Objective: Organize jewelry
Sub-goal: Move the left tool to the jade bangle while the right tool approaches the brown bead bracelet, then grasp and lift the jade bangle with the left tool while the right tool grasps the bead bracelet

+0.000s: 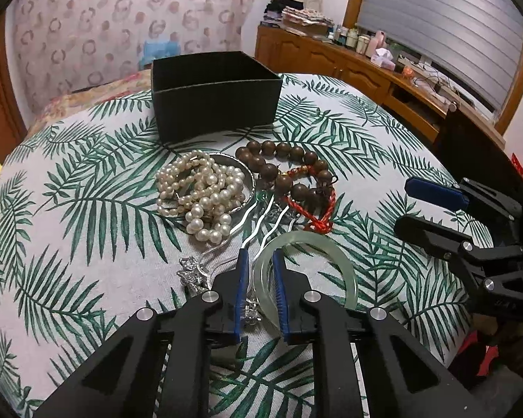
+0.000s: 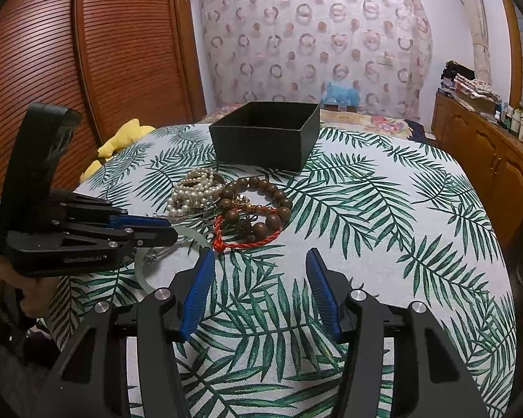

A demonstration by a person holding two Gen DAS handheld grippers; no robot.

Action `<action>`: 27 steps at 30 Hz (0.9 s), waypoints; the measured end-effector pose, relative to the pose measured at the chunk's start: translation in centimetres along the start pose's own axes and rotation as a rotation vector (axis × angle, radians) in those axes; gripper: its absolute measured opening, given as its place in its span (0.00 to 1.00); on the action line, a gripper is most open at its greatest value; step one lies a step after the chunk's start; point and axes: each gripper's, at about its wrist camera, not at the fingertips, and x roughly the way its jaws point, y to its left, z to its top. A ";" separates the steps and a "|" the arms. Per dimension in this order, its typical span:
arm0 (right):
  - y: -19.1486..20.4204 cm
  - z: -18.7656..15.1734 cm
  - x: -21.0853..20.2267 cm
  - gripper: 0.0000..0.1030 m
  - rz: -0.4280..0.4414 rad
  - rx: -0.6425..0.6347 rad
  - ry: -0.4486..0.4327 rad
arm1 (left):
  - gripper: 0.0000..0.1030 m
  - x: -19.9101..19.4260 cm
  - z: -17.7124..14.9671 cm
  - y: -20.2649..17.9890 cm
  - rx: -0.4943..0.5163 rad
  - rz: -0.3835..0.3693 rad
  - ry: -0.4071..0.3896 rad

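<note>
Left claw (image 1: 259,256): my two blue-padded fingers straddle the near-left arc of the pale green translucent jade bangle (image 1: 345,271), one finger outside the ring, one inside. The jaws are narrowed around the band; the wrist view is steep here, so I judge them closed on it but would not swear to pad contact on both sides. The bangle lies flat on the palm-leaf printed tablecloth (image 1: 87,244), its arc running across my fingers.

Just left of it, partly under my left finger: a small silver sparkly ornament (image 1: 190,271) with wavy silver hairpin prongs (image 1: 258,223) leading away from me.

Beyond, left to right: tangled white pearl strands (image 1: 202,191) on a silver bangle, then the brown wooden bead bracelet (image 1: 286,170) with a red braided cord (image 1: 310,214).

Farther still, straight ahead: the open black rectangular box (image 1: 212,97). It looks empty, though its floor is hidden.

Right claw (image 2: 259,256): fingers spread wide, holding nothing, hovering over bare cloth right of the pile.

Key relation: the box lies directly forward of the left claw, past the whole pile. The left is the nearer hand; the lift must clear the pearls and beads.
</note>
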 end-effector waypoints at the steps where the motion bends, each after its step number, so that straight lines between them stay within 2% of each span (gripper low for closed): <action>1: 0.0 0.0 0.1 0.55 0.000 -0.003 0.001 | 0.10 0.0 0.0 0.0 0.007 0.005 -0.004; 13: 0.4 2.0 1.2 0.55 0.031 -0.063 0.022 | 0.08 -3.6 0.1 0.4 -0.014 0.009 -0.154; 15: 0.6 2.8 1.6 0.52 0.043 -0.076 0.020 | 0.08 -4.3 0.1 0.8 -0.026 0.020 -0.178; 20: 0.9 4.6 3.2 0.38 0.061 -0.115 0.031 | 0.08 -5.7 -0.2 2.0 -0.067 0.043 -0.227; 27: 1.6 5.8 6.4 0.35 0.120 -0.133 0.114 | 0.08 -6.5 -0.7 2.6 -0.081 0.083 -0.262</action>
